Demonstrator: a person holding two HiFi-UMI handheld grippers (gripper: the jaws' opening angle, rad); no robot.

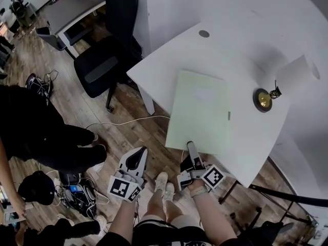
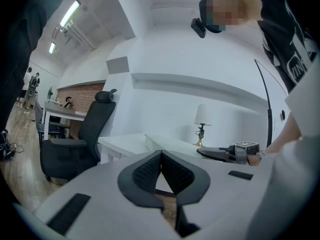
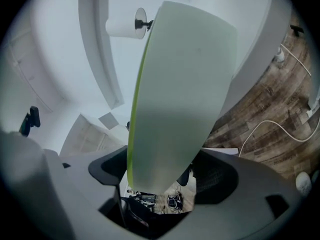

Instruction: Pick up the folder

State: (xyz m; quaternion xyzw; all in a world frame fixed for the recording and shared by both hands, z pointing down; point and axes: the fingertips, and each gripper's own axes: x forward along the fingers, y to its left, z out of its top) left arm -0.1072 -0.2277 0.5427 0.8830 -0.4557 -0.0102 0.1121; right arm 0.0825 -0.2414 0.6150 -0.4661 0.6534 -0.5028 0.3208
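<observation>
A pale green folder (image 1: 202, 111) lies flat on the white table (image 1: 230, 45), its near end jutting over the table's front edge. My right gripper (image 1: 190, 146) is rolled onto its side at that near edge. In the right gripper view the folder (image 3: 185, 84) runs between the jaws of the right gripper (image 3: 165, 169), which stand wide apart without pressing on it. My left gripper (image 1: 139, 155) hangs left of the folder, below the table edge and over the floor. Its jaws meet at the tips with nothing in them, as the left gripper view (image 2: 161, 156) shows.
A small brass lamp with a white shade (image 1: 264, 99) stands on the table right of the folder. A black office chair (image 1: 107, 55) is at the table's left corner. A white cable (image 1: 123, 122) crosses the wooden floor. People in dark clothes (image 1: 41, 132) stand at left.
</observation>
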